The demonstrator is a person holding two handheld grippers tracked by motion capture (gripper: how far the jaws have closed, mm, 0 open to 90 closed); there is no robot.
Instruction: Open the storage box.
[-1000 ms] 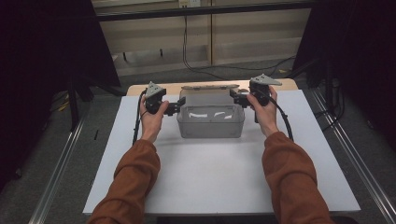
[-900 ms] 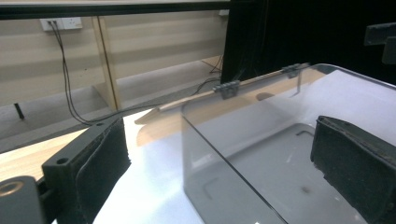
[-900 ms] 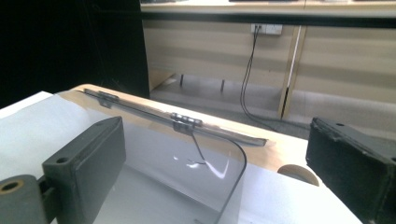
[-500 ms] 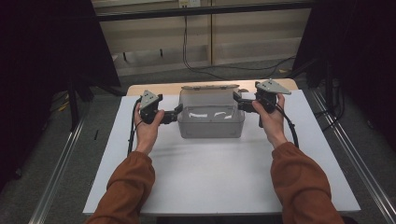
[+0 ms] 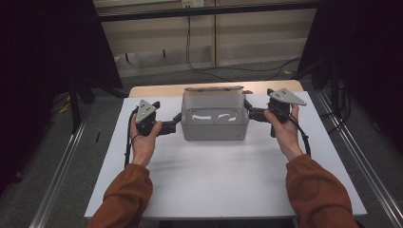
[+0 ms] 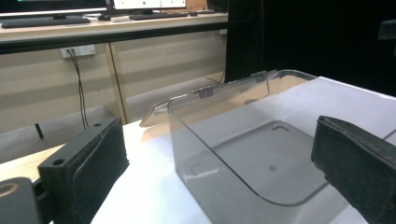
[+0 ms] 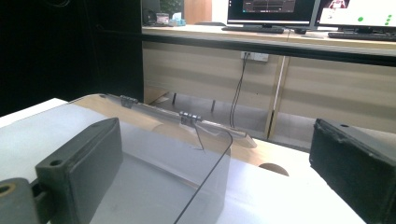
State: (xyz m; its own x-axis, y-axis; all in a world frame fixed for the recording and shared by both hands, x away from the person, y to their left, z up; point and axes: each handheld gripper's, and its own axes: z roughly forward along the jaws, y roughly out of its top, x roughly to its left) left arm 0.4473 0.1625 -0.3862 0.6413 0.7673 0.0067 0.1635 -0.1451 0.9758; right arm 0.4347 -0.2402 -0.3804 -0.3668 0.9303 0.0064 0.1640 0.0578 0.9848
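Both grippers have backed off the clear plastic box w/ hinged lid (image 5: 215, 121), which sits open at the far-middle of the white table top (image 5: 223, 180), lid folded back over the far edge. Left gripper (image 5: 175, 122) is at the box's left wall, jaws apart: in the left gripper view the near corner of the box (image 6: 243, 158) stands between the two black pads (image 6: 93, 163), w/ daylight either side. Right gripper (image 5: 251, 112) is at the right wall, jaws also wide; the right gripper view has the box edge between them, untouched.

Vs a sec ago: hands were tighter in against the box sides, now each sits further out & the left one lower. Box itself hasn't shifted.

My read: box placed & let go, or they're re-lining for a fresh grab — can't say which.
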